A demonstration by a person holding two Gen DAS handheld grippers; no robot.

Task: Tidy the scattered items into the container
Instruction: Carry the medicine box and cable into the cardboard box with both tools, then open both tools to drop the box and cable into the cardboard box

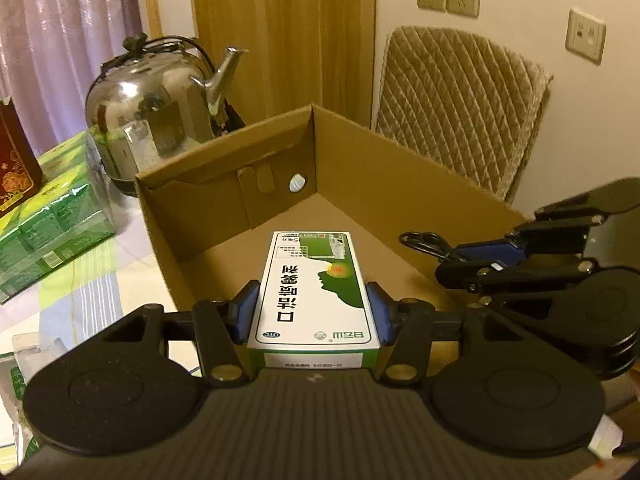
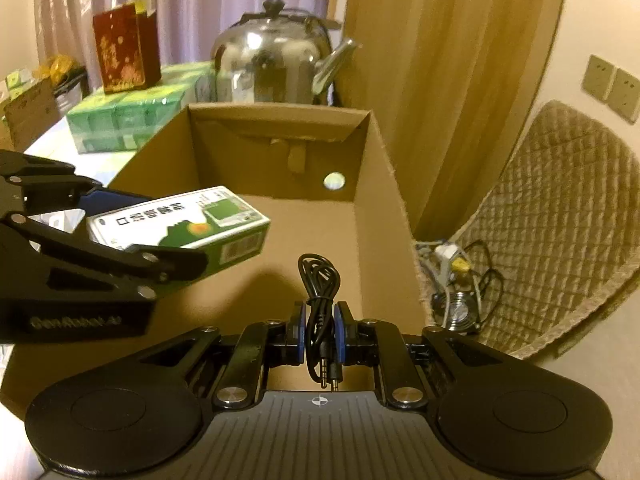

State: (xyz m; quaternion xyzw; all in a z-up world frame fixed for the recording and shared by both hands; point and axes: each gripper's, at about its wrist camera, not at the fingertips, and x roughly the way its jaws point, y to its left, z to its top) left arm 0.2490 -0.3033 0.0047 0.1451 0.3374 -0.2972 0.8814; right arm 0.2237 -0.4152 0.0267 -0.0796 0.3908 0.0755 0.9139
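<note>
Squarely between left gripper [image 1: 313, 316] pads: medicine box [image 1: 316, 292].

The green-and-white medicine box [image 1: 316, 292], at the lower middle of the left wrist view, carries large dark Chinese characters printed upside down to the camera, of which "口洁喷雾剂" can be made out; near its closest edge sit a small blue oval "OTC" mark, a round green logo and a short green brand wordmark too small to read, and the white strip on its front face holds fine print that is illegible. In the right wrist view, at the left edge, the black body of the left hand-held gripper [image 2: 80, 322] bears pale raised lettering that appears to read "GenRobot AI", somewhat blurred
</note>
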